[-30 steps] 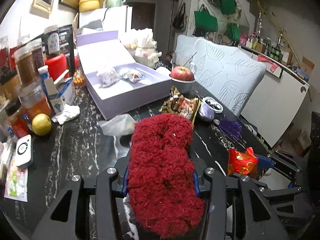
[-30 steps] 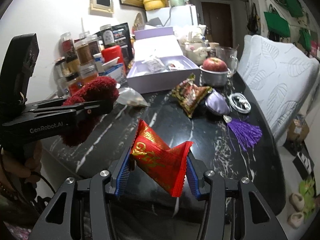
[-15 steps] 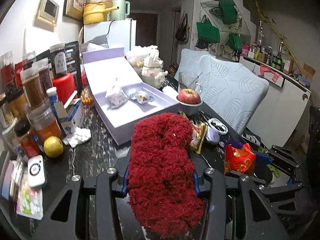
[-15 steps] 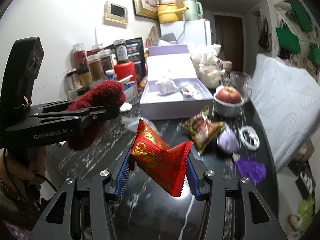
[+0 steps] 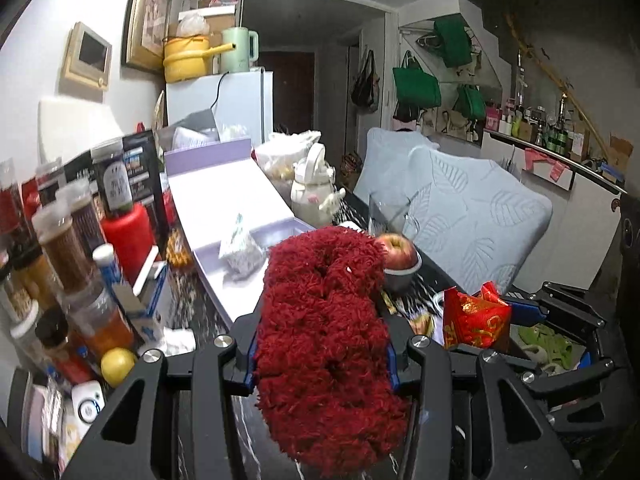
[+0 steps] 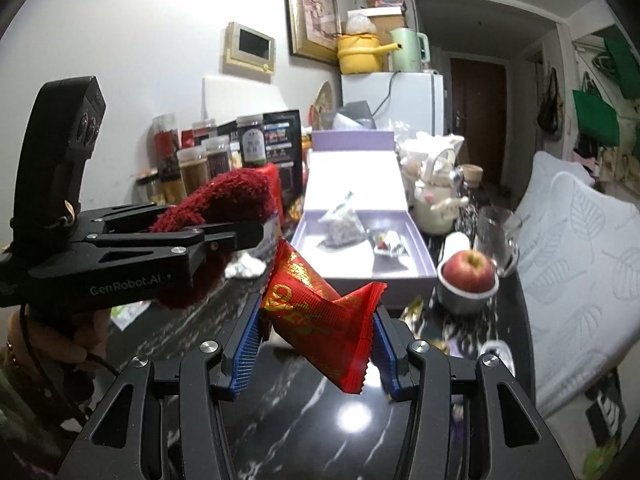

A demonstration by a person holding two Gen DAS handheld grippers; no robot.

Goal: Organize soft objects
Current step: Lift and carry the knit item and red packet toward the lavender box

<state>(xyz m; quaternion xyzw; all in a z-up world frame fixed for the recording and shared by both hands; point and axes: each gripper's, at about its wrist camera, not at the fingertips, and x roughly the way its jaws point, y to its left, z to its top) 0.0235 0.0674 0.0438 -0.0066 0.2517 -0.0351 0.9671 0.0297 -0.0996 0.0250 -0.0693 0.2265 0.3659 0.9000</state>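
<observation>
A: We see the left tool (image 5: 322, 356) pinching a shaggy red yarn piece (image 5: 324, 332) between its blue pads, the fuzzy mass bulging above and below the grip.

B: And in the right wrist view we see the right tool (image 6: 316, 344) clamped on a red foil packet (image 6: 320, 312) with gold print. The packet sits tilted, one corner hanging down past the pads.

A: Both things are up off the black marbled bench (image 6: 320, 420). In that same view we see the left tool (image 6: 224, 236) side-on at the left, with the red yarn piece (image 6: 232, 196) poking out over its top.

B: Ahead of both we see the open lavender box (image 6: 360, 276), its lid standing up at the back. 2 small wrapped things lie inside: a pale sachet (image 6: 340, 228) and a smaller clear-wrapped item (image 6: 386, 242) beside it.

A: Right of the box we see an apple (image 6: 470, 272) in a small metal bowl (image 6: 464, 300), and a glass mug (image 6: 496, 236) just behind it.

B: From the left wrist view, jars (image 5: 68, 248) crowd the left edge of the bench, and a lemon (image 5: 117, 366) sits near them. The red foil packet (image 5: 474, 320) shows at the right, held in the right tool (image 5: 508, 316).
</observation>
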